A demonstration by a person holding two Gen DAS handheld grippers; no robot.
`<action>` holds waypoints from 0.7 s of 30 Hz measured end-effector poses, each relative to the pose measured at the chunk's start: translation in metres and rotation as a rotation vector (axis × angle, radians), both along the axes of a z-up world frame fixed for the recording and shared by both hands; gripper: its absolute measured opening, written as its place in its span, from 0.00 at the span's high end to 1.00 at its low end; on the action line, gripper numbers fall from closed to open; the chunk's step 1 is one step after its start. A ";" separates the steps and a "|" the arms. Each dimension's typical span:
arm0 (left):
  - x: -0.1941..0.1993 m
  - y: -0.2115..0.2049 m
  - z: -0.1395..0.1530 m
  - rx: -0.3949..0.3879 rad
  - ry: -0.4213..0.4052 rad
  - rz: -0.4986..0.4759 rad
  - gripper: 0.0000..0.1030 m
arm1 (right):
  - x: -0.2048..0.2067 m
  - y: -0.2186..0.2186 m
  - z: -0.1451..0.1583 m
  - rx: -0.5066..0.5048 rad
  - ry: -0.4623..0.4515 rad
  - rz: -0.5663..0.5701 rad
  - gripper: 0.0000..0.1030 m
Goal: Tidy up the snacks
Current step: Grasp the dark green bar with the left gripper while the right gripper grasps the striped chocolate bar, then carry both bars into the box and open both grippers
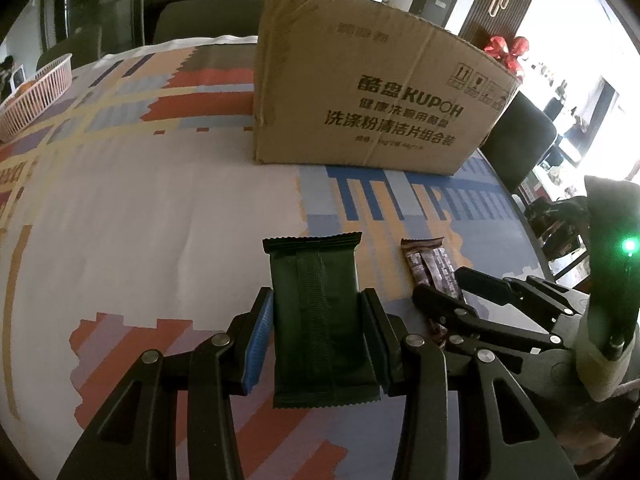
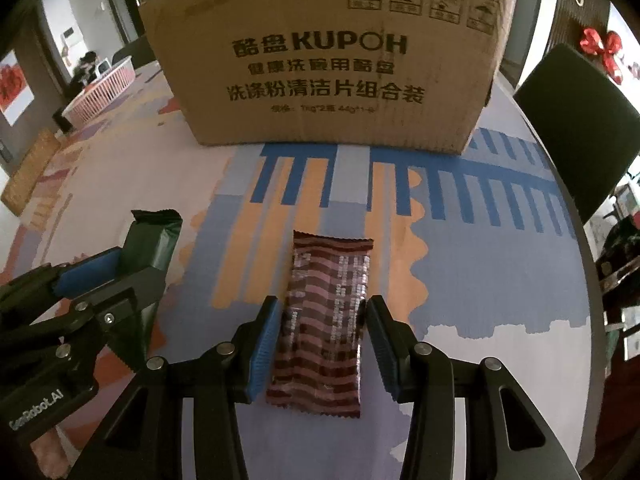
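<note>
Snack packets gripped in both grippers above the patterned tablecloth [image 1: 140, 220], in front of the cardboard box [image 1: 372, 96].
Left wrist view: the left gripper [image 1: 318, 340] was clamped on a dark green packet [image 1: 320, 320], with the right gripper [image 1: 456, 292] just beside it. Right wrist view: the right gripper was clamped on a brown striped packet [image 2: 326, 312]; a pink basket [image 2: 102, 94] stood well apart at far left.
</note>
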State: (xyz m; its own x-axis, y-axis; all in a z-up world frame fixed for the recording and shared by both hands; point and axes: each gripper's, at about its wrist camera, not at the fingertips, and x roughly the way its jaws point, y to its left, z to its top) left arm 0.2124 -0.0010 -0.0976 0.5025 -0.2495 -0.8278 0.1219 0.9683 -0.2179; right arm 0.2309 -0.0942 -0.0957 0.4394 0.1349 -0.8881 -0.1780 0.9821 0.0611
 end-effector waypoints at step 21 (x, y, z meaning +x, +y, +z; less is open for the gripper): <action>-0.007 -0.003 0.023 -0.001 -0.070 -0.006 0.58 | 0.001 0.004 0.005 0.004 -0.031 -0.005 0.64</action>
State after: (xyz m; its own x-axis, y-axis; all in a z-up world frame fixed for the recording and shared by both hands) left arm 0.2049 -0.0039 -0.0743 0.5579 -0.2538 -0.7902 0.1427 0.9673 -0.2099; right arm 0.2321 -0.0899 -0.0907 0.4678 0.1366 -0.8732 -0.1752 0.9827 0.0598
